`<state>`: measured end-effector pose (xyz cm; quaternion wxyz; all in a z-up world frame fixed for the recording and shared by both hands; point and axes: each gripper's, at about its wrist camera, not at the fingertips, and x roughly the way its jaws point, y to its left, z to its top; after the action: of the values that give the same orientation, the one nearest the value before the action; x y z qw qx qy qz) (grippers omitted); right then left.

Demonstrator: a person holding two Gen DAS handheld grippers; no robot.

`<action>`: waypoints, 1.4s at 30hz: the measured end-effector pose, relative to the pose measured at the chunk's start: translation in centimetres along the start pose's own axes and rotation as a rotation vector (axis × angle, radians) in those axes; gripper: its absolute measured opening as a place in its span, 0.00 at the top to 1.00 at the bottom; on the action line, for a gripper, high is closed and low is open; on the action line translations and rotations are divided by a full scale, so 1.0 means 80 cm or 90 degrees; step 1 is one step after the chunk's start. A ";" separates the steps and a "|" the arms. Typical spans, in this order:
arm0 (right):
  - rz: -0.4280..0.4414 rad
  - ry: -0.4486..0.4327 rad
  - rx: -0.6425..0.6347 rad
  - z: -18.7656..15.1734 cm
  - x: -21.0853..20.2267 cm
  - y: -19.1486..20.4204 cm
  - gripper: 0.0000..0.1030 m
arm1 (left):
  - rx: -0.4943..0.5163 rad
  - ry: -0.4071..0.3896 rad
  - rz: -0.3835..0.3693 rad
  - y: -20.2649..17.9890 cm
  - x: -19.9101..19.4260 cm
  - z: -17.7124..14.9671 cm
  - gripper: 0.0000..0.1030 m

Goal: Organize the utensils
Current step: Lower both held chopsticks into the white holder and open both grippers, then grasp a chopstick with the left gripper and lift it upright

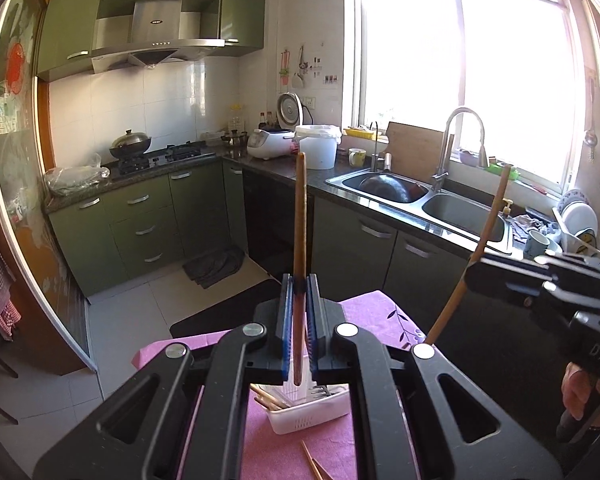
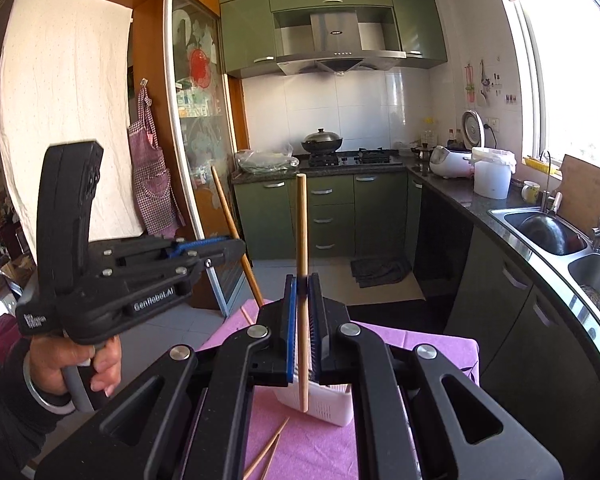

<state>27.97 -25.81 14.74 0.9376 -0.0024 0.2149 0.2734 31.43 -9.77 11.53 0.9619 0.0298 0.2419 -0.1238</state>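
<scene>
Right now my left claw (image 1: pixel 300 296) and right claw (image 2: pixel 303 292) are each clenched on one upright chopstick (image 1: pixel 300 220) above the white basket (image 1: pixel 312 412); I reckon either thin stick could pivot and miss it.

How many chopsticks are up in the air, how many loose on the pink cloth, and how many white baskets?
Chopsticks held in the air: 2
Loose chopsticks on the cloth: 2
White baskets: 1
Total: 5
</scene>
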 end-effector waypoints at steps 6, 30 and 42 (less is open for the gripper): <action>-0.020 0.000 0.009 0.023 0.049 -0.020 0.94 | -0.003 0.055 0.012 0.009 0.051 -0.031 0.94; -0.016 0.044 -0.031 -0.038 0.056 0.018 0.93 | 0.016 0.128 -0.038 -0.016 -0.022 -0.094 0.70; -0.079 0.154 -0.015 -0.219 0.003 0.004 0.76 | -0.059 0.339 -0.063 -0.027 0.024 -0.245 0.70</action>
<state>20.93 -27.56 -1.25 0.9199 -0.0597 0.3226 0.2148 23.54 -10.00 -6.64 0.8577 0.0054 0.4925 -0.1476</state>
